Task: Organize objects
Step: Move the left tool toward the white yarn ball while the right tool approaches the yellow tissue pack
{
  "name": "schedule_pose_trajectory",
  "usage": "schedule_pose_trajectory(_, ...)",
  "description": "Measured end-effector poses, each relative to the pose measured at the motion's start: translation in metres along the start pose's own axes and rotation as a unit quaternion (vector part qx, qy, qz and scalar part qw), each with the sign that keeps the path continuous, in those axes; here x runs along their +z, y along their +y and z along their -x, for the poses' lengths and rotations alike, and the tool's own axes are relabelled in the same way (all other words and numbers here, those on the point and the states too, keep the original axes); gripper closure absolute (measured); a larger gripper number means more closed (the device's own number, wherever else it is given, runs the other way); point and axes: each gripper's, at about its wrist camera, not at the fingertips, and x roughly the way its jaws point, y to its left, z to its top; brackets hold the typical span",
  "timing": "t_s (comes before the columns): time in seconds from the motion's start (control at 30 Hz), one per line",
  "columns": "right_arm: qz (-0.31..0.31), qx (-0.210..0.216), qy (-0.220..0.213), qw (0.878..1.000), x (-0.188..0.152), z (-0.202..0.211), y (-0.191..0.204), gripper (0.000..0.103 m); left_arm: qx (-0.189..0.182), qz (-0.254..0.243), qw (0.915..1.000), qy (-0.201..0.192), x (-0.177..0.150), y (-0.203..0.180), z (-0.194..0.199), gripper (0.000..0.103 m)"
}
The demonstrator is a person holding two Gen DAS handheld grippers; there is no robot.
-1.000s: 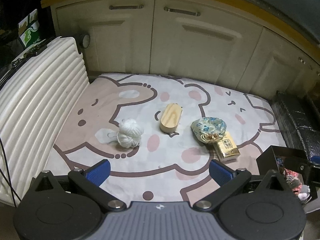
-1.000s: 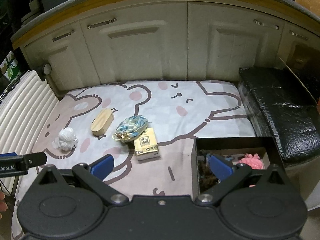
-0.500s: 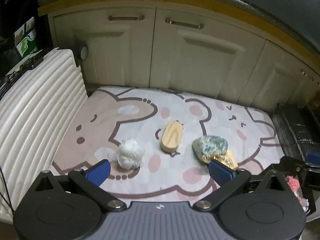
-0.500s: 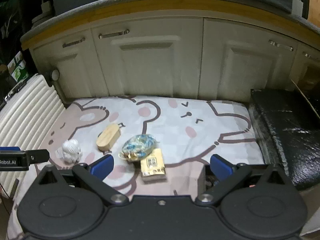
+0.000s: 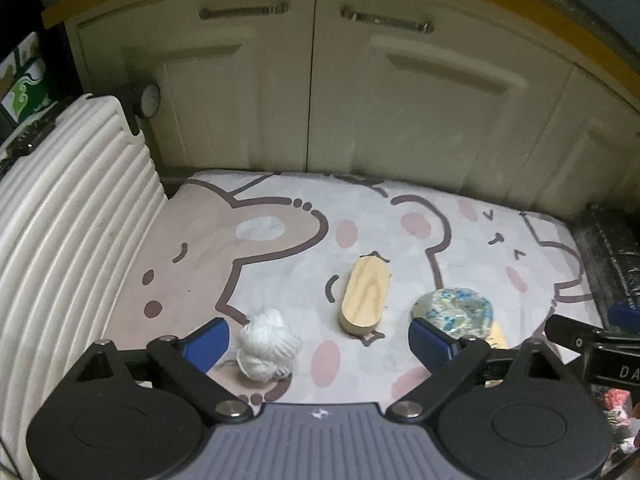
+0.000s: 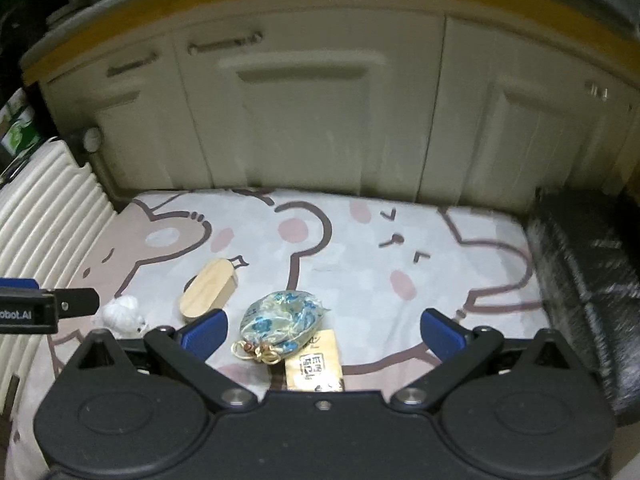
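A white yarn ball [image 5: 268, 344] lies on the cartoon bear mat [image 5: 256, 264], just inside the left finger of my left gripper [image 5: 320, 342]. That gripper's jaws are closing, and the pads stand apart from the ball. A wooden oval block [image 5: 364, 296] lies beyond it. A blue floral pouch [image 6: 280, 322] rests partly on a small tan box [image 6: 316, 368]. Both sit between the wide fingers of my right gripper [image 6: 323, 336], which is open and touches neither.
Cream cabinet doors [image 5: 360, 100] close off the back. A white ribbed suitcase [image 5: 68, 220] borders the mat on the left, and a black padded block [image 6: 584, 280] borders it on the right. A black box with pink items [image 5: 616, 404] shows at the left wrist view's right edge.
Both grippers have come forward over the mat, so the objects now sit lower in the views, at the fingers. The black box left the right wrist view. The left jaws have narrowed slightly.
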Motion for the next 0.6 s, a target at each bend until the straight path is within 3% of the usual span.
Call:
schedule_pose_trajectory(0.27,-0.01,0.017,0.026,0.999,-0.014,-0.045,-0.009,0.0,0.0,0.001,0.9995,0.032,-0.018,0.026,-0.046,0.022)
schedule_pose_trajectory(0.47,0.01,0.034,0.054,0.998,-0.025,-0.071,-0.004,0.0,-0.019,0.019,0.9991,0.032,-0.023,0.041,-0.064,0.022)
schedule_pose_trajectory(0.6,0.038,0.048,0.077,0.995,-0.032,-0.084,0.003,0.0,-0.028,0.006,0.9991,0.033,-0.026,0.04,-0.074,0.022)
